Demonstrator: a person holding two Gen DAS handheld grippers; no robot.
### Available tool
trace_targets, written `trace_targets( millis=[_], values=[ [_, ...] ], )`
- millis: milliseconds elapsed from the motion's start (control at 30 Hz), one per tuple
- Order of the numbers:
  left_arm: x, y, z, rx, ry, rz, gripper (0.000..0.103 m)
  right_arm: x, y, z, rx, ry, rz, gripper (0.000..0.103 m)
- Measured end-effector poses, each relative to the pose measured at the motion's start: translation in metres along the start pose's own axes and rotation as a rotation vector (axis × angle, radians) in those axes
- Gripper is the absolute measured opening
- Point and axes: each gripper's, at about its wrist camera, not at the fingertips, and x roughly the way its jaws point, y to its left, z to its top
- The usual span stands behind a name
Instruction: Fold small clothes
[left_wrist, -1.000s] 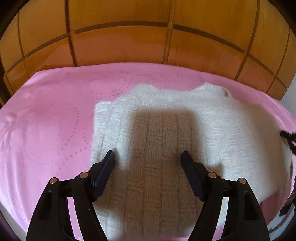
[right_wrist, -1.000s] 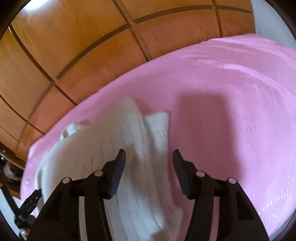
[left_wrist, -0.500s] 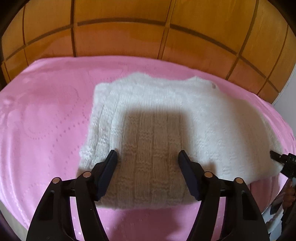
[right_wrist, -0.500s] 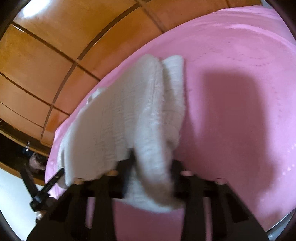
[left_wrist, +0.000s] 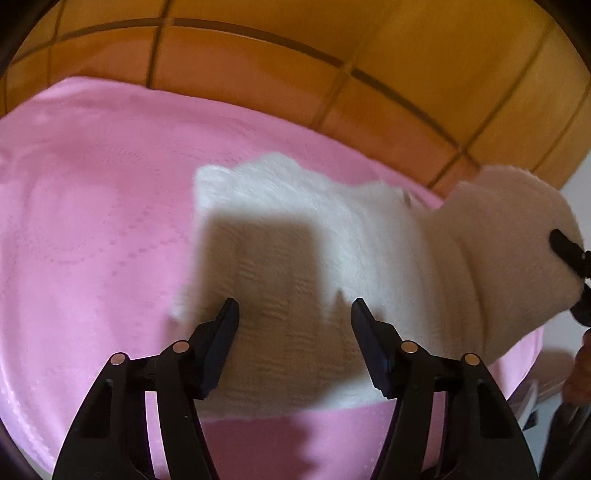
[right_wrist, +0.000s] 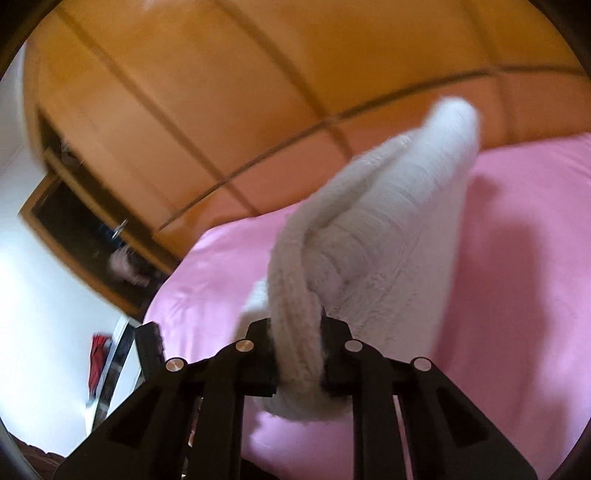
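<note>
**K:** Pink bedspread (left_wrist: 92, 258) fills the surface, embossed dotted circles on it. Orange wooden panelling (left_wrist: 258, 66) with dark grooves behind. Where's the garment?

**M:** White knit sweater (left_wrist: 314, 240) lies on the spread, centre to right in the left wrist view. Most of it flat. Its right edge is lifted off the bed into a bunched fold.

**K:** Who's lifting?

**M:** Right gripper (right_wrist: 297, 347). Jaws closing, pressed onto a thick roll of the sweater (right_wrist: 388, 229), knit pinched between both pads. Cloth rises from the jaws in a ridge toward the panelling. From the left wrist view only the tip of that gripper (left_wrist: 569, 251) shows, at the raised fold by the frame's right edge.

**K:** Left gripper?

**M:** Left gripper (left_wrist: 293, 314) sits over the near part of the sweater, fingers spread but closing in. Knit lies under the gap; pads not pressing anything. Its shadow falls on the sweater's middle.

**K:** Anything else in frame?

**M:** Right wrist view is blurred. White wall (right_wrist: 48, 295) at left, something red (right_wrist: 98, 354) low against it, can't tell what. Dark opening (right_wrist: 85, 221) in the wood beside that.
</note>
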Motion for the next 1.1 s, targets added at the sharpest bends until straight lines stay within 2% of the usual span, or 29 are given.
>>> trace_targets(
  millis=[200, 300, 367, 400, 433, 467, 533, 567, 667, 800, 867, 1000, 1067, 1100],
  values=[
    [-0.033, 0.051, 0.010, -0.112, -0.060, 0.026, 0.062, 0.077, 0.058, -0.008, -0.106, 0.121, 0.075, 0.013],
    [-0.042, 0.069, 0.012, -0.176, -0.071, -0.004, 0.062, 0.125, 0.074, -0.028, -0.142, 0.216, 0.075, 0.013],
    [-0.049, 0.081, 0.014, -0.227, -0.078, -0.030, 0.062, 0.146, 0.078, -0.043, -0.177, 0.262, 0.045, 0.014],
    [-0.051, 0.084, 0.014, -0.240, -0.080, -0.046, 0.062, 0.153, 0.077, -0.050, -0.187, 0.281, 0.031, 0.015],
    [-0.054, 0.087, 0.015, -0.263, -0.083, -0.085, 0.062, 0.158, 0.075, -0.057, -0.193, 0.298, 0.039, 0.023],
    [-0.056, 0.087, 0.013, -0.275, -0.085, -0.104, 0.062, 0.158, 0.074, -0.059, -0.188, 0.301, 0.066, 0.032],
    [-0.058, 0.086, 0.015, -0.290, -0.082, -0.154, 0.062, 0.149, 0.075, -0.060, -0.192, 0.290, 0.131, 0.044],
    [-0.059, 0.085, 0.016, -0.294, -0.076, -0.182, 0.062, 0.142, 0.072, -0.060, -0.192, 0.283, 0.145, 0.048],
    [-0.056, 0.079, 0.025, -0.301, -0.066, -0.234, 0.063, 0.110, 0.056, -0.058, -0.143, 0.247, 0.176, 0.048],
    [-0.047, 0.068, 0.031, -0.309, -0.017, -0.303, 0.066, 0.077, 0.034, -0.051, -0.098, 0.155, 0.081, 0.049],
    [-0.043, 0.058, 0.033, -0.296, 0.009, -0.334, 0.066, 0.057, 0.011, -0.052, -0.075, 0.113, -0.008, 0.049],
    [-0.025, 0.039, 0.036, -0.275, 0.080, -0.326, 0.066, 0.036, -0.014, -0.058, -0.048, 0.076, -0.105, 0.049],
    [-0.014, 0.028, 0.036, -0.240, 0.113, -0.294, 0.057, 0.038, -0.015, -0.062, -0.068, 0.082, -0.126, 0.049],
    [-0.010, 0.025, 0.036, -0.226, 0.127, -0.266, 0.038, 0.034, -0.015, -0.062, -0.079, 0.085, -0.126, 0.049]
  ],
)
